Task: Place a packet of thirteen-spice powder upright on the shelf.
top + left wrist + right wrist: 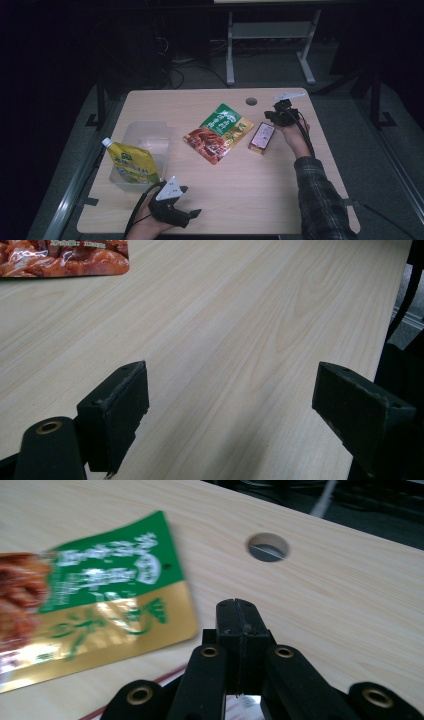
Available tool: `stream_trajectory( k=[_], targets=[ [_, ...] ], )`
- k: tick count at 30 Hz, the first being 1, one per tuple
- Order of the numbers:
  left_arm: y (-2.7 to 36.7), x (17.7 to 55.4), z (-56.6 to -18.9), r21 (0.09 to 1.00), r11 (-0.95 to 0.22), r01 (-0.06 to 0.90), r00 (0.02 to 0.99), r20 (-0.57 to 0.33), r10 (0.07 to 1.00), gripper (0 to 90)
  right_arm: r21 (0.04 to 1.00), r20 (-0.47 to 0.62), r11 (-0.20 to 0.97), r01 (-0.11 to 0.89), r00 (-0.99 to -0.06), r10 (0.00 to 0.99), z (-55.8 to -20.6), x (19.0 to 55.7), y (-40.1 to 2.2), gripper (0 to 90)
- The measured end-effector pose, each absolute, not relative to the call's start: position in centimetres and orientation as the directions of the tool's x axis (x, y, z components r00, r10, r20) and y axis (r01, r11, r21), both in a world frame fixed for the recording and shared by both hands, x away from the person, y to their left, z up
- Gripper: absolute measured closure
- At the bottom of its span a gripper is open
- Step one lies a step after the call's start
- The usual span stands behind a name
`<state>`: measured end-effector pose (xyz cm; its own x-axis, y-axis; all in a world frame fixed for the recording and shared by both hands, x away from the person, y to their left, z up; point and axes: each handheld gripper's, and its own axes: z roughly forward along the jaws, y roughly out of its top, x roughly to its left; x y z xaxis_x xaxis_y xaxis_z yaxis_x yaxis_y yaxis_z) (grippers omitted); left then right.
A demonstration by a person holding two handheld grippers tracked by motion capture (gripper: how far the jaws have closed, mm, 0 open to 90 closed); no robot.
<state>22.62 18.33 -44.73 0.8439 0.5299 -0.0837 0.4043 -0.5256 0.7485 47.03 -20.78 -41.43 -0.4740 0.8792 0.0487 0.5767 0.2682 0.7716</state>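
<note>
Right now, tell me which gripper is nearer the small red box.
Right. The right gripper sits just beside the small red box, at its far right corner; the left gripper rests across the table near the front edge.

Looks like a lab: dark room, wooden table (220, 200) with cable hole (251, 101), loose cables (175, 75) on floor at upper centre.
</note>
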Motion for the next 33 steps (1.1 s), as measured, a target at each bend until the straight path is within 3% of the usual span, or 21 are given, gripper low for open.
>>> stream_trajectory(
  k=[3,14,24,33],
  targets=[
    [18.4,22.7,-44.7,0.749,-0.526,0.402,0.845,-0.082,0.528,14.4,0.747,0.039,0.248,0.617,-0.413,0.91,-43.0,48.1,-21.4,89.8],
    [18.4,22.7,-44.8,0.748,-0.525,0.405,0.843,-0.084,0.531,14.4,0.694,0.022,0.27,0.668,-0.394,0.919,-45.2,49.1,-21.5,89.9],
    [18.4,22.7,-44.8,0.748,-0.525,0.406,0.842,-0.083,0.533,14.4,0.651,0.03,0.31,0.693,-0.431,0.902,-45.4,48.8,-21.5,89.8],
    [18.3,22.7,-44.8,0.746,-0.531,0.402,0.845,-0.079,0.529,14.4,0.626,0.058,0.383,0.679,-0.531,0.846,-45.7,46.8,-21.2,89.8]
  ],
)
